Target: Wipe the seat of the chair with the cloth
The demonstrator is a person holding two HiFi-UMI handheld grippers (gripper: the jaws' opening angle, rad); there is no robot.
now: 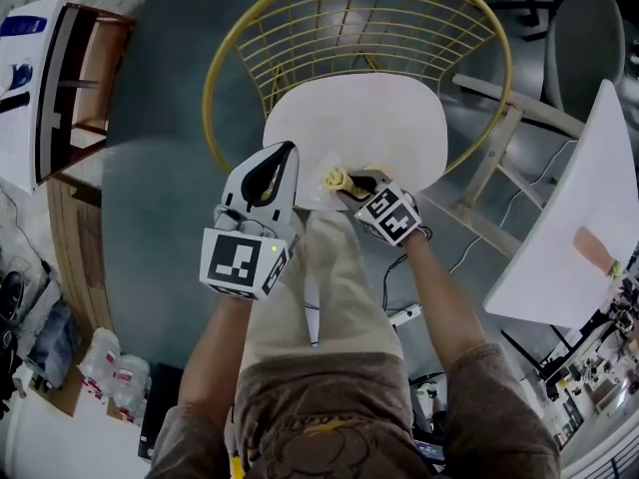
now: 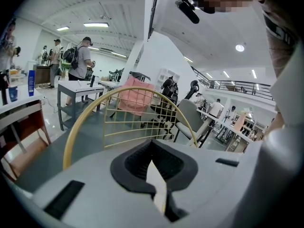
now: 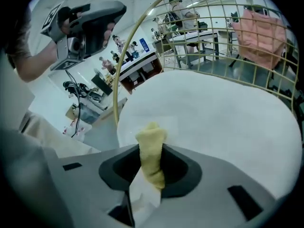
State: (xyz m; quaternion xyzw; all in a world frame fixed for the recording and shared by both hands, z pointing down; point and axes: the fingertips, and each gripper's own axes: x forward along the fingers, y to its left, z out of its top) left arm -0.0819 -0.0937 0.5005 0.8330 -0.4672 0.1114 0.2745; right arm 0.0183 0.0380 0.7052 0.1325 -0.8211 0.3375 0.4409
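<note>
Right tool [image 1: 351,181]: you clamp the cloth [image 3: 151,151] at the near edge of the seat [image 1: 369,118], ready to wipe.
Left tool [image 1: 272,168]: closed, empty, held aside.

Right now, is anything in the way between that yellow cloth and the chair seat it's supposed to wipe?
Nothing visible does. The right gripper holds the cloth at the near edge of the seat, and the white surface ahead of it lies bare. The left gripper is off to the left, out of the path.
</note>
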